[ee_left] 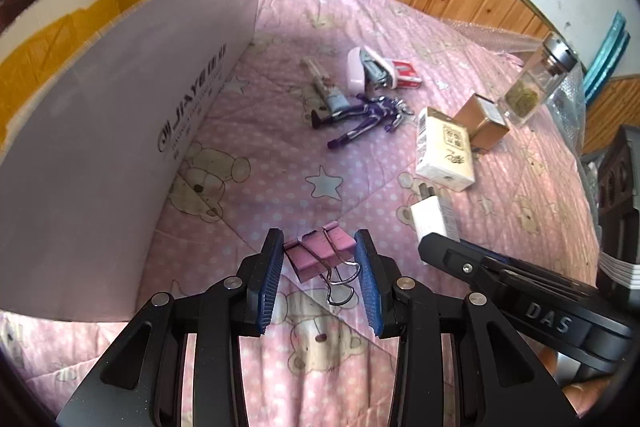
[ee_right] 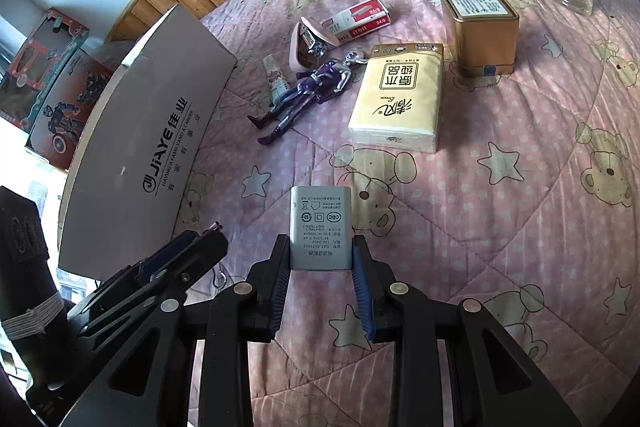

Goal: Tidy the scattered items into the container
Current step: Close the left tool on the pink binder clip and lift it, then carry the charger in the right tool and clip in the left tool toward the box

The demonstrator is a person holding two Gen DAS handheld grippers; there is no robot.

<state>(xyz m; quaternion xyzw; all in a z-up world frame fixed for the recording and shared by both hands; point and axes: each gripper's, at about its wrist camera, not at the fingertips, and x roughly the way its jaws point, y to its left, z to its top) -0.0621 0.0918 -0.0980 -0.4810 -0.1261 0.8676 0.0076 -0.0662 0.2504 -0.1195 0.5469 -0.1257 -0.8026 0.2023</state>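
Both grippers grip: left (ee_left: 319, 265) a pink clip (ee_left: 316, 257), right (ee_right: 321, 264) a grey charger (ee_right: 320, 227).
One white box (ee_right: 148, 143) stands left of both; beyond the charger lie one figure (ee_right: 308, 95), one tissue pack (ee_right: 400, 99), one gold tin (ee_right: 482, 33).

The cardboard box (ee_right: 148, 147) carries "JIAYE 佳业" and, beneath it, "HAVING A FAMILY AND A CAREER". The right gripper (ee_left: 520, 291) body reads "DAS" in the left wrist view. The charger (ee_right: 320, 227) label shows a "CCC" mark and "100-240V"; the tissue pack (ee_right: 400, 95) bears "原木纯品".
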